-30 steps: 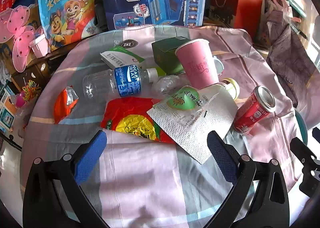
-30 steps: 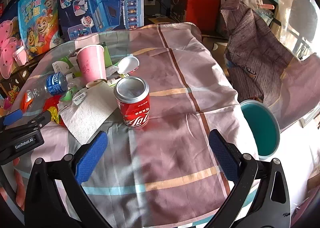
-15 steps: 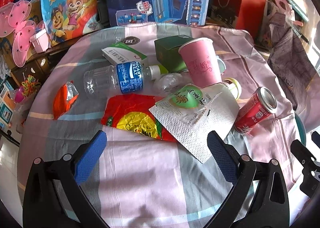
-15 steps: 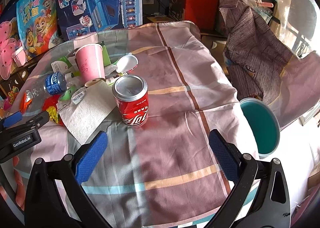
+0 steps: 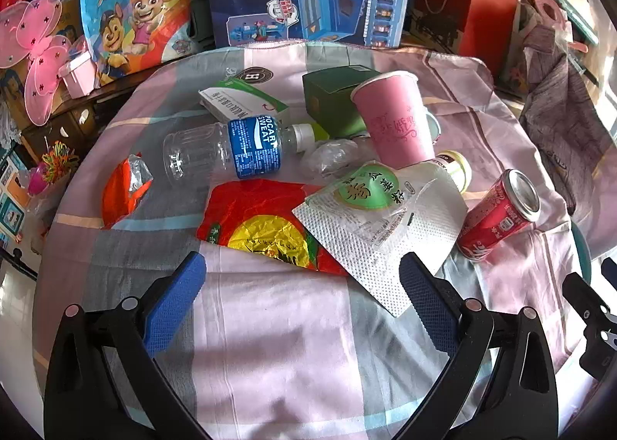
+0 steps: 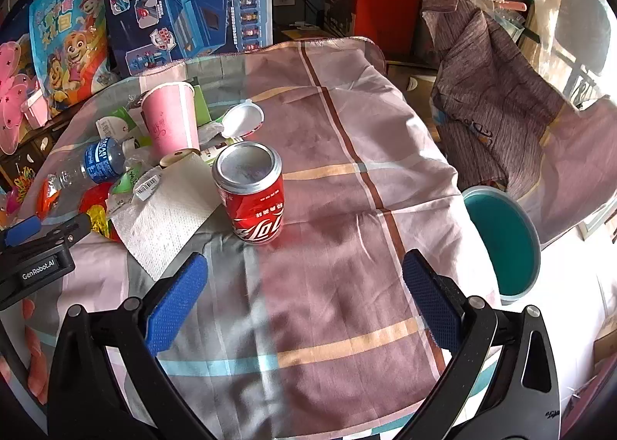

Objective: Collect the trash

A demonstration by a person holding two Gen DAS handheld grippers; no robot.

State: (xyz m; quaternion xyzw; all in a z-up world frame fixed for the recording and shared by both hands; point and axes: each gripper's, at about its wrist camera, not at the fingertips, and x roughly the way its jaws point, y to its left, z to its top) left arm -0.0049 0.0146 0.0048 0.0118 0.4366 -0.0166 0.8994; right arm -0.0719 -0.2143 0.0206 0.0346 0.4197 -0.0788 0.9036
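Trash pile (image 5: 331, 185) left of red can (image 6: 252, 195); bare cloth right of can, to tabletop (image 6: 385, 177) edge. Both hand-held grippers (image 5: 300, 293) (image 6: 304, 289) wide, empty.

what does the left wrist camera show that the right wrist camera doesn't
Only the left wrist view shows the whole red and yellow foil wrapper, the orange wrapper and the green box in full.

Only the right wrist view shows the teal bin beside the table, the white lid and the open stretch of tablecloth.

Both show the red can, standing upright, the pink cup, the clear bottle lying on its side and the white paper towel. The left gripper and right gripper are empty, jaws wide apart.
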